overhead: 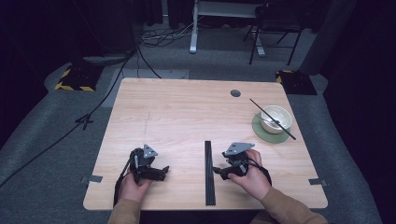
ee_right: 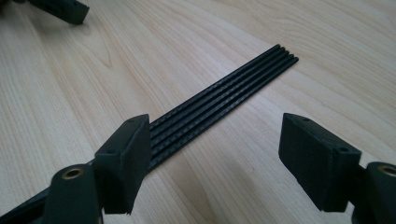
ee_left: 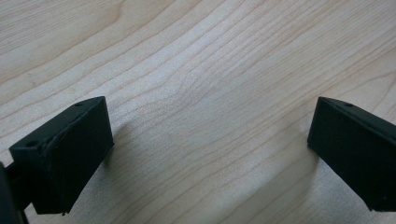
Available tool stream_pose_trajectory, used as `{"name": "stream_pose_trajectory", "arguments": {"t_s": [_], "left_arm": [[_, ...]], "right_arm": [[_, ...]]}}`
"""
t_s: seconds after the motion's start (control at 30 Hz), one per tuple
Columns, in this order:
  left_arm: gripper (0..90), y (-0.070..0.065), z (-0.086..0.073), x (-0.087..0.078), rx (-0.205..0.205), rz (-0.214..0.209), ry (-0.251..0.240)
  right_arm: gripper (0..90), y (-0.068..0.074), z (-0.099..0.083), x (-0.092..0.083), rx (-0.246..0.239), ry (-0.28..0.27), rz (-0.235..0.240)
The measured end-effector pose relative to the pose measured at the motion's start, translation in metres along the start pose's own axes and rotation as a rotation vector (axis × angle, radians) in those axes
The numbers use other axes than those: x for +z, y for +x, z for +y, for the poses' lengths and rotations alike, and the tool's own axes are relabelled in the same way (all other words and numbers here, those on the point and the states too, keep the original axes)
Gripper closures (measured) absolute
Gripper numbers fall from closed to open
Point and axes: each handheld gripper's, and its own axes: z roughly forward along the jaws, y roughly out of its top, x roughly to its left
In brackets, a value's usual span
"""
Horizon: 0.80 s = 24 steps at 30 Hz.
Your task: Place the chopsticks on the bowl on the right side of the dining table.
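Rods (ee_right: 219, 100): thin black sticks, ribbed or woven-looking surface, lying flat side by side in one tight strip, ends flush. They sit near the table's (overhead: 187, 112) front edge, between the two hands, running front to back. Right gripper (ee_right: 215, 158) fingers wide apart, nothing clamped; left finger sits over the strip's near end, contact unclear. Left gripper (ee_left: 208, 149) fingers wide, bare wood between. Table: pale wood grain, round hole at the far edge. Bowl (overhead: 276, 118) on a green mat, far right, one black stick across it. Room dark, grey carpet, cables, chair behind.
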Motion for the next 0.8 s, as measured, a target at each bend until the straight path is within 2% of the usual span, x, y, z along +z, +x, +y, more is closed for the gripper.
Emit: {"name": "stream_pose_trajectory", "arguments": {"t_s": [0.03,0.1,0.13,0.23,0.37,0.5,0.53,0.57,0.6,0.77,0.8], "left_arm": [[0.3,0.000,0.000,0.000,0.000,0.004,-0.001],[0.3,0.000,0.000,0.000,0.000,0.000,0.000],[0.3,0.000,0.000,0.000,0.000,0.001,0.000],[0.3,0.000,0.000,0.000,0.001,0.004,0.000],[0.3,0.000,0.000,0.000,0.002,0.003,0.001],[0.3,0.000,0.000,0.000,0.003,0.005,0.000],[0.3,0.000,0.000,0.000,0.003,0.006,0.001],[0.3,0.000,0.000,0.000,0.003,0.000,0.002],[0.3,0.000,0.000,0.000,0.002,0.008,0.000],[0.3,0.000,0.000,0.000,0.002,0.007,0.001],[0.3,0.000,0.000,0.000,0.003,0.000,0.001]], "right_arm": [[25.0,0.002,-0.001,0.001,0.010,0.000,-0.012],[23.8,0.003,-0.004,0.004,-0.009,-0.004,-0.040],[23.6,0.004,-0.006,0.006,0.009,-0.002,-0.034],[23.6,0.006,-0.009,0.009,0.018,0.003,-0.018],[23.3,0.007,-0.009,0.013,0.001,0.006,-0.015],[23.3,0.010,-0.009,0.015,0.034,0.009,-0.013],[23.4,0.009,-0.009,0.015,0.029,0.009,-0.012],[23.5,0.008,-0.010,0.015,0.003,0.018,-0.019],[23.4,0.008,-0.010,0.015,0.019,0.016,-0.011],[23.5,0.007,-0.010,0.017,0.004,0.018,-0.014],[23.7,0.008,-0.010,0.017,0.013,0.016,-0.010]]}}
